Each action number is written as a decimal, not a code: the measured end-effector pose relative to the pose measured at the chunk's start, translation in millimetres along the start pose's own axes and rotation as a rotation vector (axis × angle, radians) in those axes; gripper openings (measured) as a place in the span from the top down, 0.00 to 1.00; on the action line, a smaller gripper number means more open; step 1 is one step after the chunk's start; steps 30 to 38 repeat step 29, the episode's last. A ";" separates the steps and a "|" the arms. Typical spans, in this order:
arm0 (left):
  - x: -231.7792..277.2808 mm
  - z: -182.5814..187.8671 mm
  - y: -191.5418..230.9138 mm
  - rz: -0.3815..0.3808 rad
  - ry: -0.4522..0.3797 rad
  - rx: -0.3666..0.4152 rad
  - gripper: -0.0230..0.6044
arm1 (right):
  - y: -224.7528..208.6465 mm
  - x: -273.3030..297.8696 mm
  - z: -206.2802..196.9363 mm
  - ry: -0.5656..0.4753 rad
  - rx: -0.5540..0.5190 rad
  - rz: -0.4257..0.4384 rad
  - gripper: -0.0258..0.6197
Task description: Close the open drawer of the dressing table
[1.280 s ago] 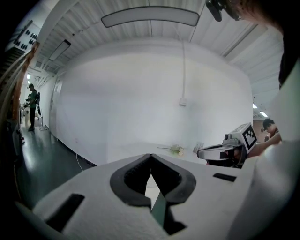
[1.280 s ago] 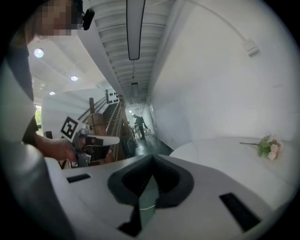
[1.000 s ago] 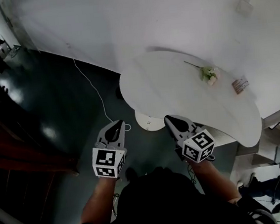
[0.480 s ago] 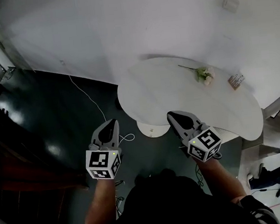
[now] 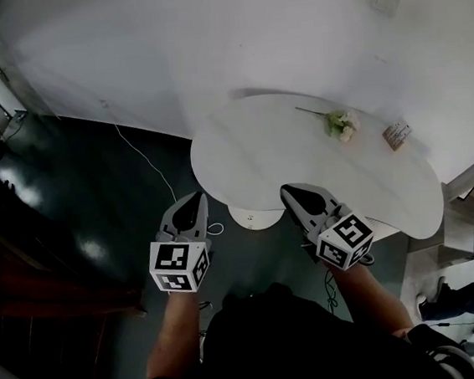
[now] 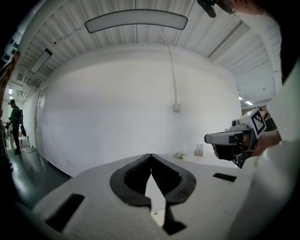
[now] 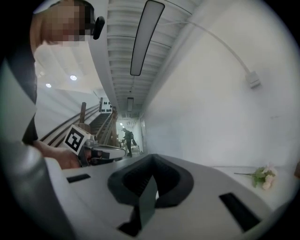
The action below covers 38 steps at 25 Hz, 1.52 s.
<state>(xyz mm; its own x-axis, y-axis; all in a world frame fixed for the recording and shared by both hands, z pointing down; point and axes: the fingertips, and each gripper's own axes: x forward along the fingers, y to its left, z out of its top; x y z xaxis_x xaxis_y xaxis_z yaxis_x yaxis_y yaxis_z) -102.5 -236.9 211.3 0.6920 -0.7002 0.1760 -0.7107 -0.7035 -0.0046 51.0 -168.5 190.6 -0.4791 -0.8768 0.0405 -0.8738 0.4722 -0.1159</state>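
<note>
White oval table (image 5: 284, 158) (flower (image 5: 337, 123) on top) against white wall (image 5: 205, 45), dark floor (image 5: 93, 183)

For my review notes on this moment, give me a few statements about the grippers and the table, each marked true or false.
1. The left gripper and the right gripper both have their jaws together with nothing between them. True.
2. A flower lies on the white table. True.
3. The flower is the only thing on the table. False: a small card stands near it.
4. The left gripper rests on the table top. False: in the head view it is held in the air over the dark floor, beside the table's edge.
5. A white cable runs across the floor. True.
</note>
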 end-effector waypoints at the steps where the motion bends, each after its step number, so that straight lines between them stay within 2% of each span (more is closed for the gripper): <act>1: 1.6 0.7 -2.5 -0.007 0.001 0.000 0.95 | 0.0 -3.3 1.4 -0.004 -0.007 -0.003 0.95; 10: 0.2 -3.6 -15.5 -0.045 0.023 0.018 0.95 | 1.3 -23.7 -14.3 0.007 0.004 -0.021 0.96; 23: -16.0 -10.3 -14.1 -0.022 0.004 -0.009 0.95 | 2.9 -34.3 -17.3 0.026 0.006 -0.047 0.96; 38: -16.3 -13.5 -18.1 -0.028 0.005 -0.013 0.95 | 6.8 -33.2 -17.1 0.030 -0.002 -0.034 0.96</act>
